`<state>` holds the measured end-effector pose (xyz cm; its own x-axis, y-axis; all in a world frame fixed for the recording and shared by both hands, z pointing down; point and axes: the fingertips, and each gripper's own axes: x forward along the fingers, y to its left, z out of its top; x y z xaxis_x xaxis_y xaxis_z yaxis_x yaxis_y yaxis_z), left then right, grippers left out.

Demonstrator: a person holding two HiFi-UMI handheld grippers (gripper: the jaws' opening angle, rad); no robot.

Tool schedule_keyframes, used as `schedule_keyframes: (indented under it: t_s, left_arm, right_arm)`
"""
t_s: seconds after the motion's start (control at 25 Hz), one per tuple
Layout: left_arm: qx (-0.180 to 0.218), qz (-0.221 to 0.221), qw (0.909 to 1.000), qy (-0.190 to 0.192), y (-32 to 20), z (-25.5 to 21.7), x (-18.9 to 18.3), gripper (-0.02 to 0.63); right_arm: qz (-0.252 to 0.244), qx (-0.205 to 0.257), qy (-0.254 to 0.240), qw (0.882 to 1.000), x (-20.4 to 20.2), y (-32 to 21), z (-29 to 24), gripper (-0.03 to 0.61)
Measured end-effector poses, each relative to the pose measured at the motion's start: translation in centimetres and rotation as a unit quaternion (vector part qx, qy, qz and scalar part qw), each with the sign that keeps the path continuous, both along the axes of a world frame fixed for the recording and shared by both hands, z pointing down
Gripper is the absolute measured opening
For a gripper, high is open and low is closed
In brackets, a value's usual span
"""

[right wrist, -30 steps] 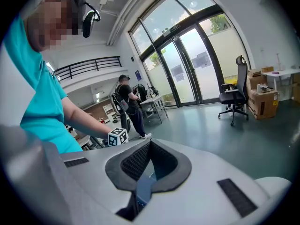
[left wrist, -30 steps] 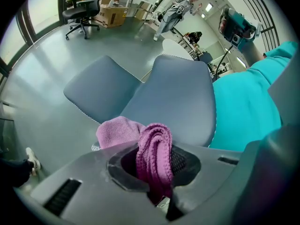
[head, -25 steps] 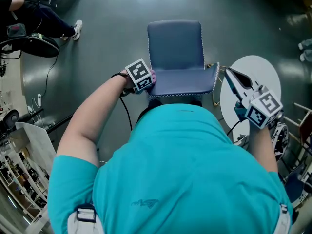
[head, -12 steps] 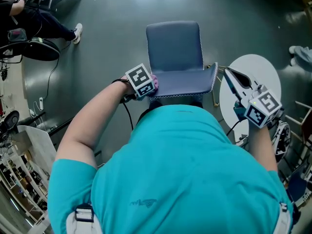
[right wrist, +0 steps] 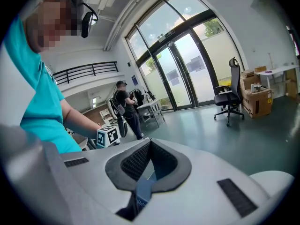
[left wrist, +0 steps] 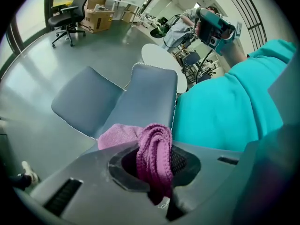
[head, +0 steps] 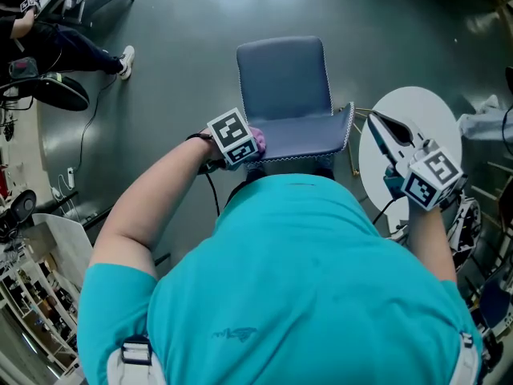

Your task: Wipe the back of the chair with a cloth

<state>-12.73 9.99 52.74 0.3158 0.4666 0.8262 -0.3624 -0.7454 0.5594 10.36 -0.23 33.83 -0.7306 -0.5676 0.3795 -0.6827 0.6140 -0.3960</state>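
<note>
A blue-grey chair stands in front of me, its seat [head: 280, 74] on the far side and its backrest [head: 309, 137] nearest my body. My left gripper [head: 244, 144] is shut on a pink cloth [head: 257, 141], which presses on the backrest's left edge. In the left gripper view the cloth [left wrist: 154, 156] bunches between the jaws, with the backrest [left wrist: 147, 100] just beyond. My right gripper [head: 377, 123] hovers shut and empty over a white round table [head: 425, 107], apart from the chair. Its jaws [right wrist: 149, 144] meet with nothing between them.
A seated person [head: 56, 34] and a black office chair [head: 52, 91] are at the far left. Shelving [head: 32, 271] crowds the near left, and more gear [head: 473, 231] the right. A cable [head: 84, 131] trails over the grey floor. Cardboard boxes [left wrist: 96, 18] stand by the windows.
The left gripper and cloth slid a little nearer to me along the backrest's left edge. The right gripper has stayed over the table.
</note>
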Motion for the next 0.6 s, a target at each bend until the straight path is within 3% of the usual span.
schedule_keyframes:
  t_s: [0.6]
  left_arm:
    - [-0.001,0.05,0.9984,0.025,-0.1,-0.6,4.3,0.058]
  right_arm:
    - [0.024,-0.003,-0.004,1.0,2.2,-0.2,0.3,-0.008]
